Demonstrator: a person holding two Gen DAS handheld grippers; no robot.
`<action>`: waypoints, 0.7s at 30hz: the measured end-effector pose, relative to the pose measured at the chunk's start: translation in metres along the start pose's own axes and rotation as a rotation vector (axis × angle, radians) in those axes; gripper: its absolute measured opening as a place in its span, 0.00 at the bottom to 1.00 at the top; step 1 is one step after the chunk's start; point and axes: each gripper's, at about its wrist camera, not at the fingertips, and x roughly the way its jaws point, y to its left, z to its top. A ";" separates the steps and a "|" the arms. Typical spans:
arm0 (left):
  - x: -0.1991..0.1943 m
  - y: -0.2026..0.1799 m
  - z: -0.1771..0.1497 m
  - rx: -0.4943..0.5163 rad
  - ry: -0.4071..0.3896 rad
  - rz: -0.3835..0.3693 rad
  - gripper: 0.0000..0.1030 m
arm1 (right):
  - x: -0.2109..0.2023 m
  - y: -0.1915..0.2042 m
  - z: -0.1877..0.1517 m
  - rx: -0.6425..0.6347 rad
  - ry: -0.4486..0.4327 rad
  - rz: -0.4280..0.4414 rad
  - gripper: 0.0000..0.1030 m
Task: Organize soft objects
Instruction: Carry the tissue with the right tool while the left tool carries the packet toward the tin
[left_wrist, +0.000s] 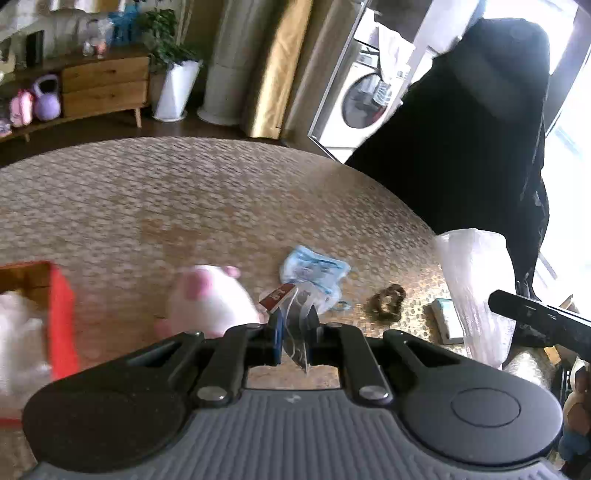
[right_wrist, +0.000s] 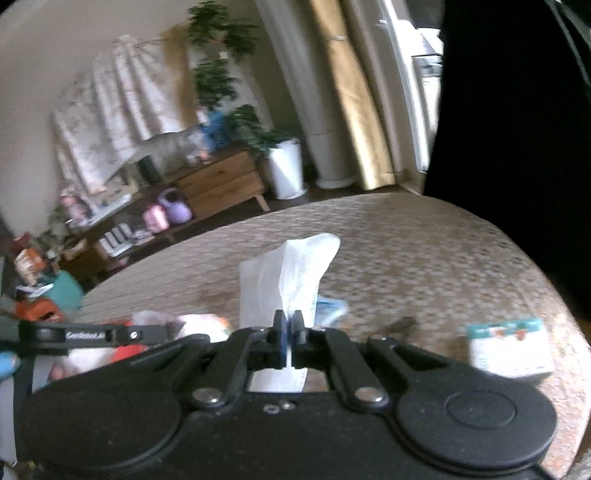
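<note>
Between right jaws: white tissue (right_wrist: 291, 273)

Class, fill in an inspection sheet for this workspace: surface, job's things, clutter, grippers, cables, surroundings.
Surface: round table with patterned woven cover.
Job's things: pink-and-white plush toy beside red box; brown scrunchie; blue plastic packet; tissue pack.
Clutter: nothing seen.
Grippers: left gripper shut on clear tags of the toy; right gripper shut on white tissue.
Cables: nothing seen.
Surroundings: wooden sideboard, potted plant, washing machine.
</note>
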 end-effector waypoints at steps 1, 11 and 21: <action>-0.009 0.007 0.001 -0.001 -0.004 0.008 0.11 | -0.001 0.009 0.002 -0.012 0.000 0.013 0.01; -0.081 0.084 -0.005 -0.044 -0.049 0.102 0.11 | 0.013 0.107 0.009 -0.148 0.009 0.134 0.01; -0.120 0.154 -0.015 -0.113 -0.081 0.172 0.11 | 0.041 0.200 0.001 -0.241 0.044 0.236 0.01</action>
